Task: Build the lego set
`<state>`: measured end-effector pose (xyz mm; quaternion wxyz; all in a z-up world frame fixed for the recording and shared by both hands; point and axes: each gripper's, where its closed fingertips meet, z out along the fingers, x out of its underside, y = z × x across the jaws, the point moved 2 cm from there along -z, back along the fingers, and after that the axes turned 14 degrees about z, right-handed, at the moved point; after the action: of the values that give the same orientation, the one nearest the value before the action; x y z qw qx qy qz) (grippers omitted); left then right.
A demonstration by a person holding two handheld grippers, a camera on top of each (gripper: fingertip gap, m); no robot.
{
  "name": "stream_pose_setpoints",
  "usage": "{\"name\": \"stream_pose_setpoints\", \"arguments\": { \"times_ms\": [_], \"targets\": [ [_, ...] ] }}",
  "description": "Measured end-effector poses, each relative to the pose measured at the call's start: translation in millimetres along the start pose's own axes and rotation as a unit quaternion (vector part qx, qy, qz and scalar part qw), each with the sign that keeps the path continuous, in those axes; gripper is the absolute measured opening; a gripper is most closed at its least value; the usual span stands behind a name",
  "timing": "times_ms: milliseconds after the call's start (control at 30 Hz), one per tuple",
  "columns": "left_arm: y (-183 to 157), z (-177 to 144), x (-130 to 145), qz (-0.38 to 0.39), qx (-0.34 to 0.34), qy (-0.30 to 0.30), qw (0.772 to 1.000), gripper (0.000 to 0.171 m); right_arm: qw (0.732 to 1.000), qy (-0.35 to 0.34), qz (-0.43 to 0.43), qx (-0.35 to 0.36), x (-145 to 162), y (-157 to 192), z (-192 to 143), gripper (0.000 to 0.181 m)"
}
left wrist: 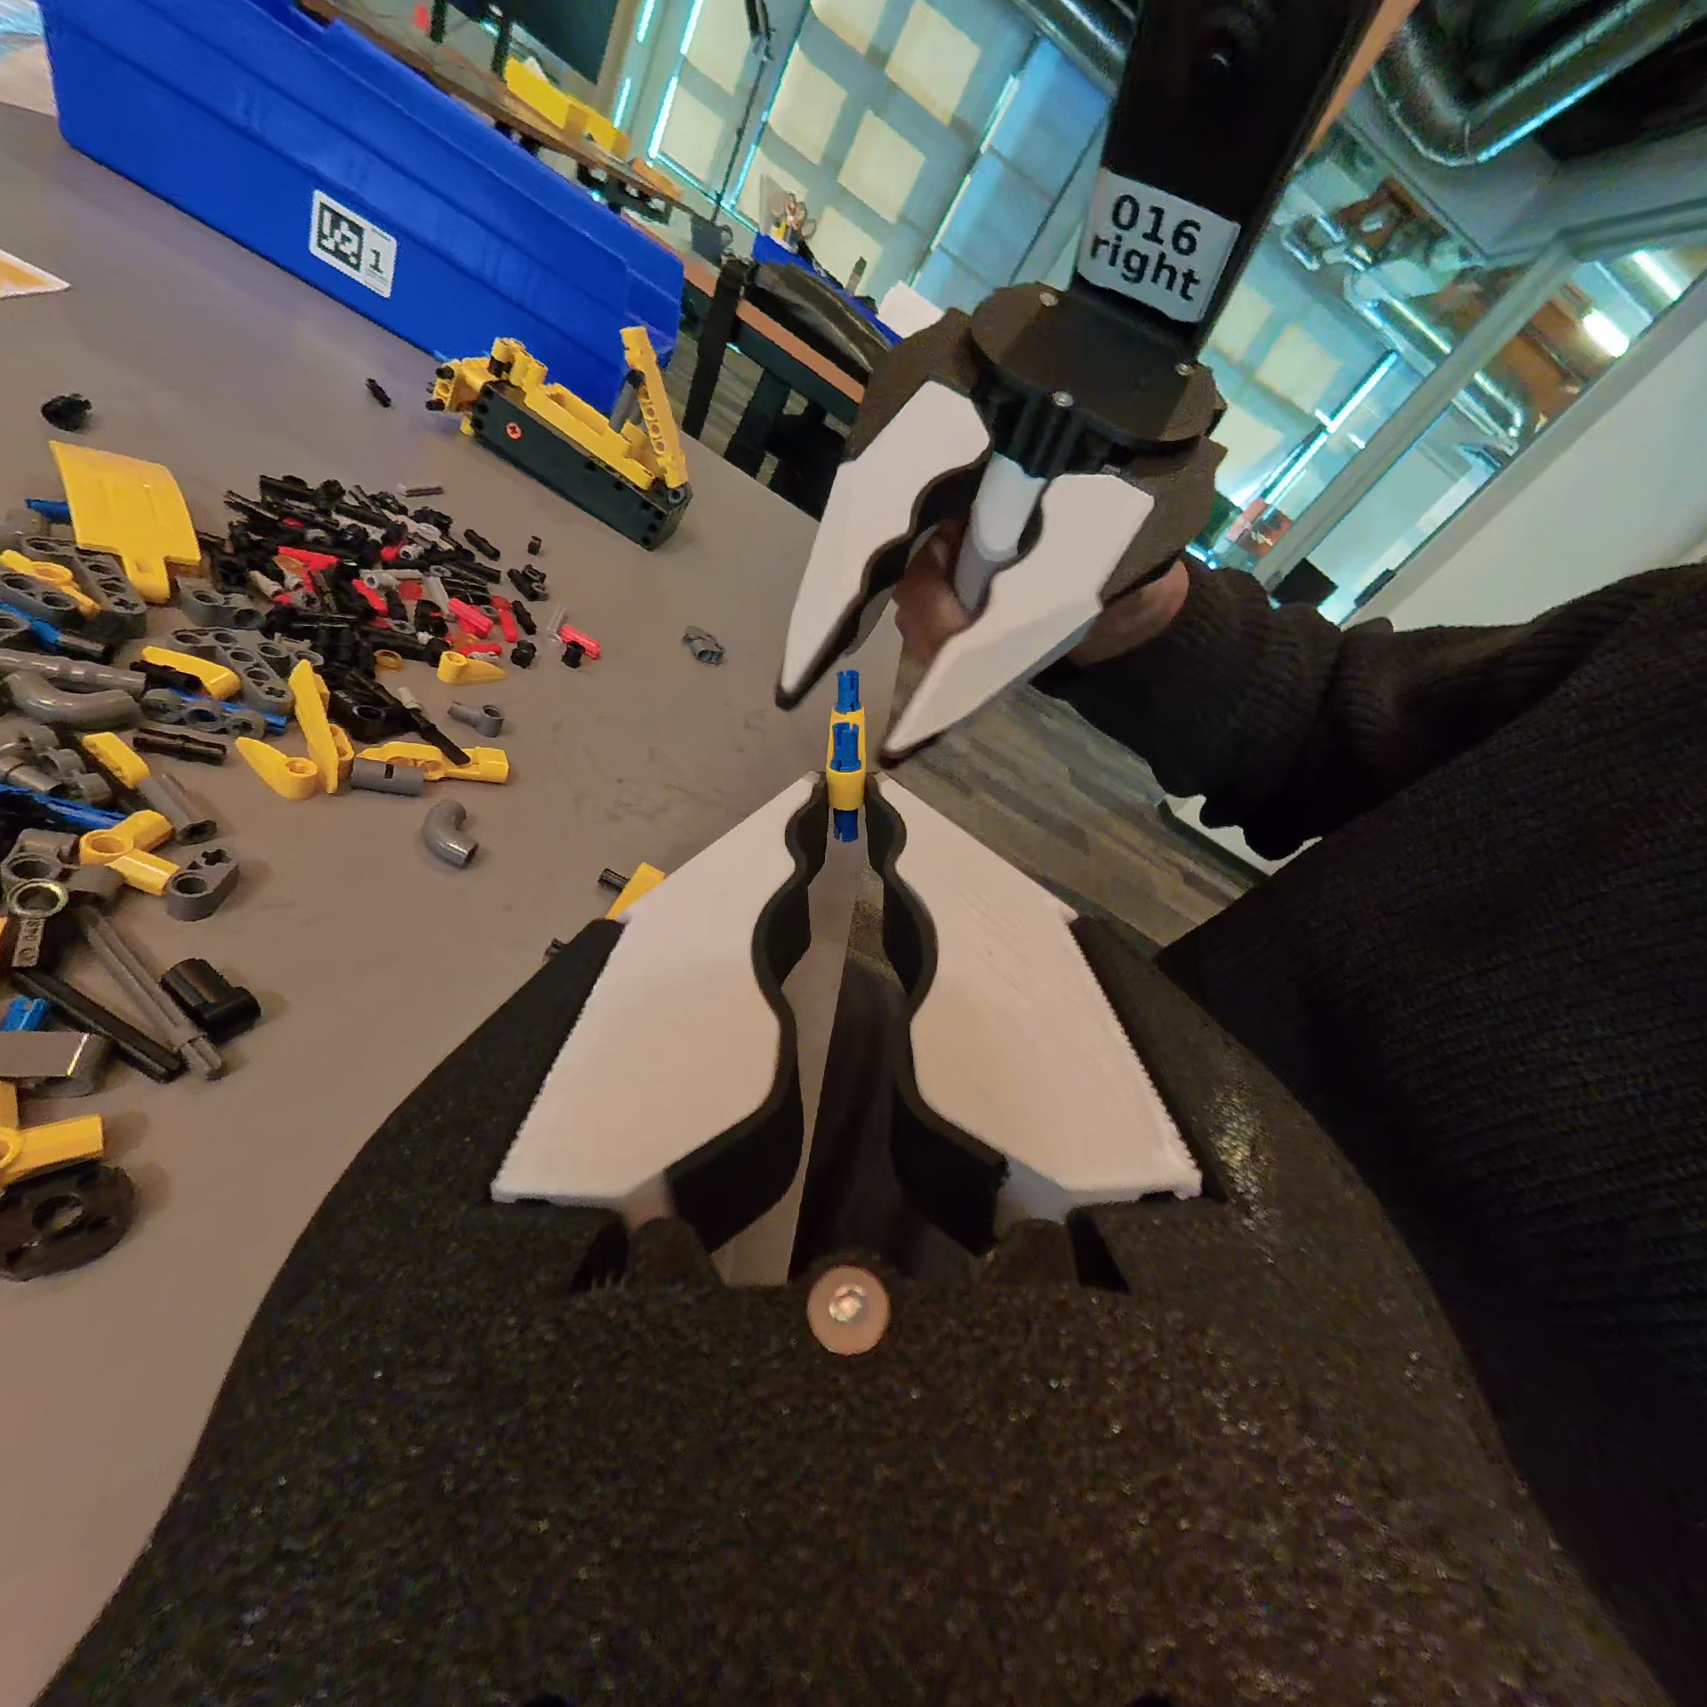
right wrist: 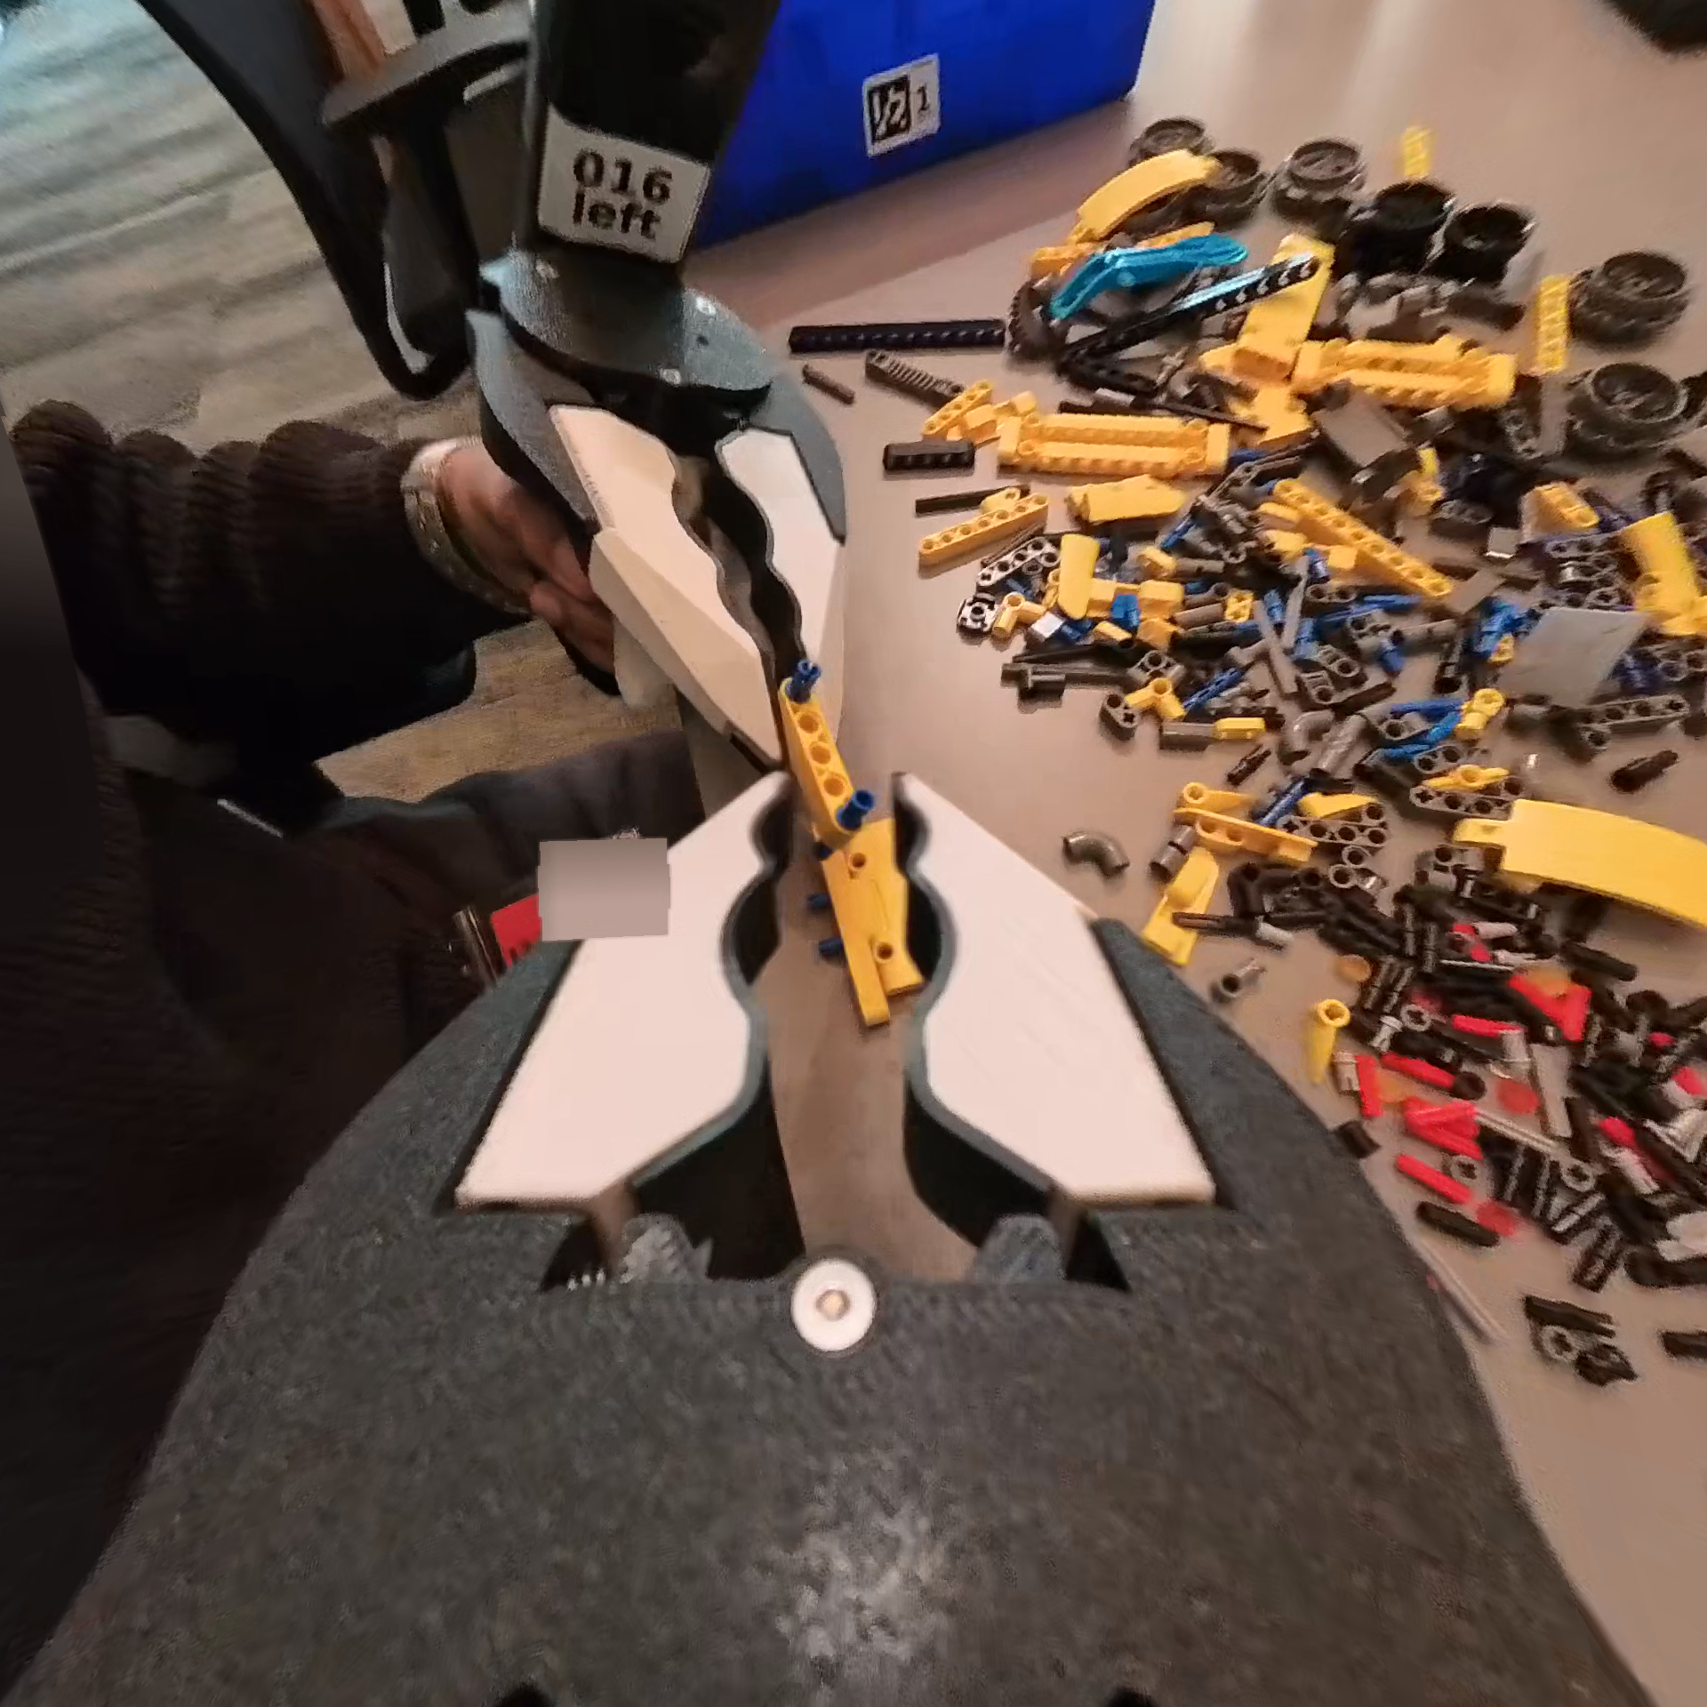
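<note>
Your left gripper (left wrist: 845,785) is clamped narrowly on a yellow beam (left wrist: 844,771) studded with blue pins (left wrist: 846,688), pinching it right at the fingertips and holding it in the air above the edge of the worktop (left wrist: 573,794). In the right wrist view the same yellow beam (right wrist: 817,767) slants down from the left gripper (right wrist: 785,730) toward your right gripper (right wrist: 841,785), joined to a longer yellow panel piece (right wrist: 873,914) that lies between the right gripper's white fingers (right wrist: 998,933). Your right gripper stands open, its tips on either side of the assembly; whether a finger touches it I cannot tell. In the left wrist view the right gripper (left wrist: 836,730) hovers just above the upper blue pin. Loose building pieces (right wrist: 1386,739) are heaped on the worktop to your right side, a blue bin (left wrist: 351,185) behind them.
</note>
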<state>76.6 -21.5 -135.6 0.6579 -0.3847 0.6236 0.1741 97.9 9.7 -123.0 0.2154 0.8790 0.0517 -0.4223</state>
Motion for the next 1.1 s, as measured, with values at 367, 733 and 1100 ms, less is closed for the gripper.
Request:
{"name": "stream_pose_setpoints", "arguments": {
  "times_ms": [367,733,1100],
  "targets": [
    [42.9,-22.9,19.8,0.070,-0.180,0.148,0.970,0.024,0.986,0.077,-0.125,0.079,28.4,-31.8,17.8,0.008],
    [37.1,-15.2,48.0,0.125,-0.138,0.258,0.948,0.023,0.982,0.089,-0.165,-0.001,44.6,-36.4,33.6,0.007],
    [36.5,-11.5,40.3,0.120,-0.091,0.238,0.960,0.014,0.980,0.115,-0.164,-0.012,47.5,-40.2,35.2,0.007]
  ]
}}
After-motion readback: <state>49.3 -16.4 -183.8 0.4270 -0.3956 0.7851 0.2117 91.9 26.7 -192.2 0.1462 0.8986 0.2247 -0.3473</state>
